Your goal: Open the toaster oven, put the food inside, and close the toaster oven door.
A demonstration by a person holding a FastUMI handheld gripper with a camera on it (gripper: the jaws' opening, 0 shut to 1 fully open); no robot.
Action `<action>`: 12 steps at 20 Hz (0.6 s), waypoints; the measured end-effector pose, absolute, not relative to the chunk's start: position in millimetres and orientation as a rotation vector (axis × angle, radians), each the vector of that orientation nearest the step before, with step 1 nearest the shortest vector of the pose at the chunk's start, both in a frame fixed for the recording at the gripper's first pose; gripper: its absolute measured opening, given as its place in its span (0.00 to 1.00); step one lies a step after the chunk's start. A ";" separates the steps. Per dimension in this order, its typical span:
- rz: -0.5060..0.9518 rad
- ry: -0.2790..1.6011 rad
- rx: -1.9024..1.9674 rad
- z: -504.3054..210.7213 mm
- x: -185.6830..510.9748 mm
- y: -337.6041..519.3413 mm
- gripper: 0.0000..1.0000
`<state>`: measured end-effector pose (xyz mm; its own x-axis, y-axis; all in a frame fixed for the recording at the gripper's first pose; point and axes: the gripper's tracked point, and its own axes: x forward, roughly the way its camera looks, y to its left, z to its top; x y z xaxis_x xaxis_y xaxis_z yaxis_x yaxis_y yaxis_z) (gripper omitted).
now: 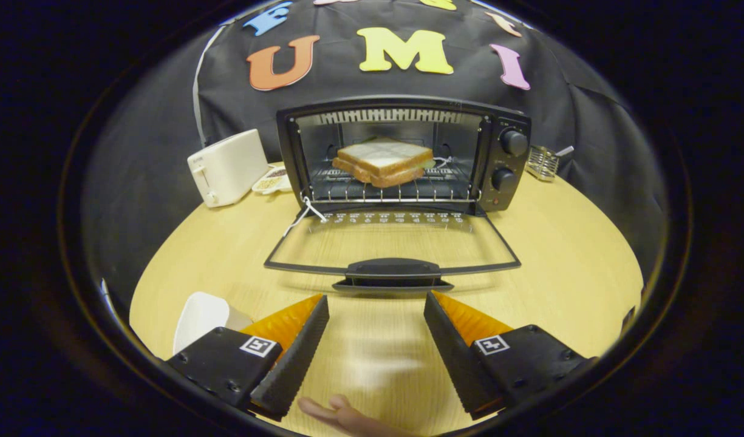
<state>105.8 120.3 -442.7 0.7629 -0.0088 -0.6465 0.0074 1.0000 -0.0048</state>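
Gripper (376, 303) fingers are spread wide apart and hold nothing, low over the wooden worktop (566, 243). Straight ahead of them stands the black toaster oven (402, 155), its front facing the gripper. Its door (391, 243) lies flat on the worktop, with the handle (393, 268) just ahead of the fingertips. Inside, on the wire rack, sits the sandwich (381, 161), one corner pointing toward the gripper. A white toaster (226, 167) stands to the oven's left.

Black toaster oven (402, 152), white toaster (226, 167), pale wooden table (560, 243).
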 end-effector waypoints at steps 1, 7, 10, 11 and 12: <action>-0.013 0.736 0.026 -453.0 103.2 121.2 1.00; -0.060 0.703 -0.039 -460.3 126.9 112.2 1.00; -0.086 0.711 -0.065 -458.9 126.5 113.0 1.00; -0.091 0.720 -0.056 -458.9 126.6 113.3 1.00; -0.093 0.726 -0.049 -458.6 126.7 113.1 1.00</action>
<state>126.7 113.1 -458.6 0.7439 -0.1018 -0.6605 0.0680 0.9947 -0.0767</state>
